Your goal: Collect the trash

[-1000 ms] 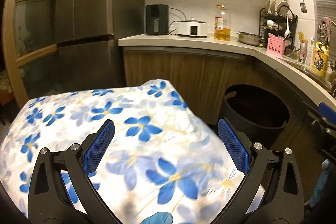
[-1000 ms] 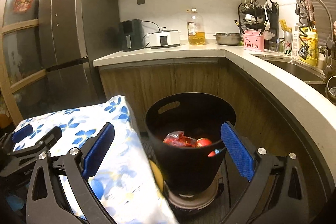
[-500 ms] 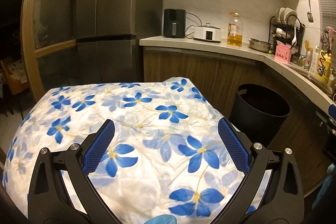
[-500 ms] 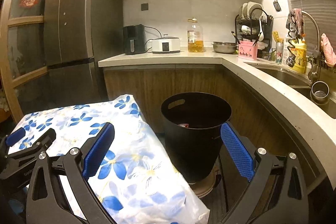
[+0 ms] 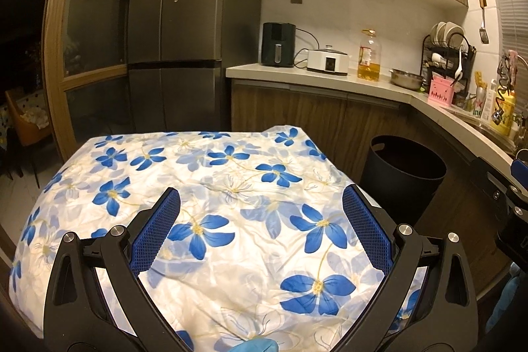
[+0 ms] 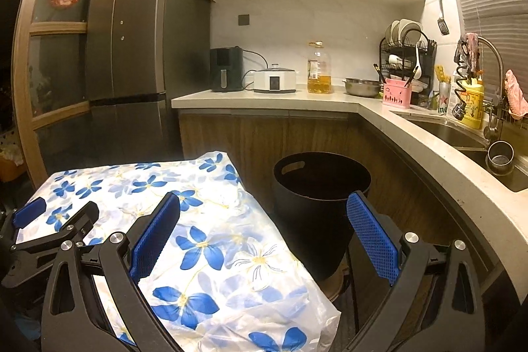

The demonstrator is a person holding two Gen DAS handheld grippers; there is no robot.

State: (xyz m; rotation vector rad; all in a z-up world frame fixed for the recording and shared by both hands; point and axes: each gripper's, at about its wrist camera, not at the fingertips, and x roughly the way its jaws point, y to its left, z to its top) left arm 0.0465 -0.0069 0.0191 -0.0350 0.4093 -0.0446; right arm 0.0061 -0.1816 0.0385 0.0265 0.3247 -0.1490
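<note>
A black trash bin [image 6: 320, 187] with a handle cutout stands on the floor by the wooden cabinets; its inside looks dark and I cannot make out the contents. In the left wrist view the same bin [image 5: 402, 167] sits to the right of the table. My left gripper [image 5: 260, 197] hovers open over the table's blue-flowered cloth [image 5: 231, 187], holding nothing. My right gripper [image 6: 264, 200] is open and holds nothing, between the table corner and the bin, a short way back from the bin. The left gripper's fingers [image 6: 49, 226] show at the left edge of the right wrist view.
A curved counter [image 6: 445, 160] with a sink [image 6: 462, 137] runs along the right. It carries an oil bottle [image 6: 318, 71], cooker, dish rack and steel bowl. A tall fridge [image 5: 178, 38] stands behind the table. A blue-gloved fingertip [image 5: 254, 345] shows at the bottom.
Both grippers have risen and drawn back from the bin. The red trash seen inside the bin a second ago is now out of sight. Both stay open.
</note>
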